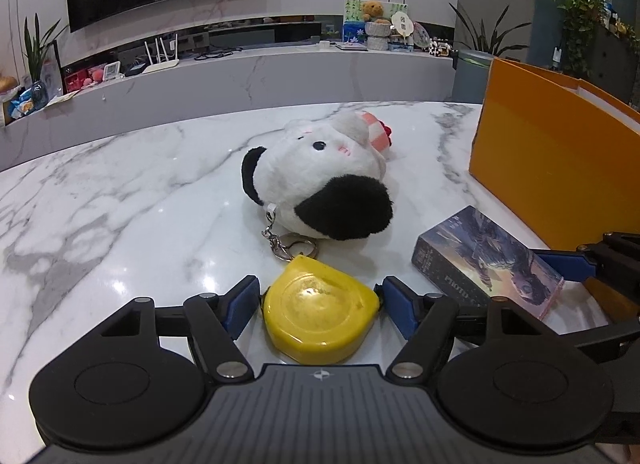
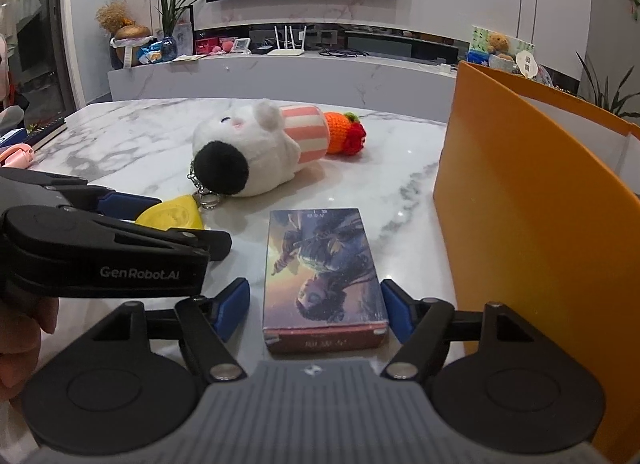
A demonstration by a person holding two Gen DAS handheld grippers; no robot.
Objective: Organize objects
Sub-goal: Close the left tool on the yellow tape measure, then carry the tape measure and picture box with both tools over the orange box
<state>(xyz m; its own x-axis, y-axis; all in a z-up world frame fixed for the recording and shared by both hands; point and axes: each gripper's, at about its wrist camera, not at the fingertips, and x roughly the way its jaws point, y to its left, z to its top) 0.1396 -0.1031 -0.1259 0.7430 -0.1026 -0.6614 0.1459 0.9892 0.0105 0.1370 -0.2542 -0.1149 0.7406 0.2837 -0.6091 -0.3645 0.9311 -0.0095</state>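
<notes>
Beside the plush toy (image 1: pixel 320 176), orange bag (image 2: pixel 532 200) right of card box (image 2: pixel 324 276)

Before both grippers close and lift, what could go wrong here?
1. The plush toy's keyring lies against the yellow tape measure; lifting may drag it.
2. The left gripper and right gripper work close together and could collide.
3. The card box sits near the orange bag.

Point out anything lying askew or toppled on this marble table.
The plush toy lies tipped on its side mid-table, keychain trailing toward the yellow tape measure. The card box lies flat; nothing looks spilled or damaged.
</notes>
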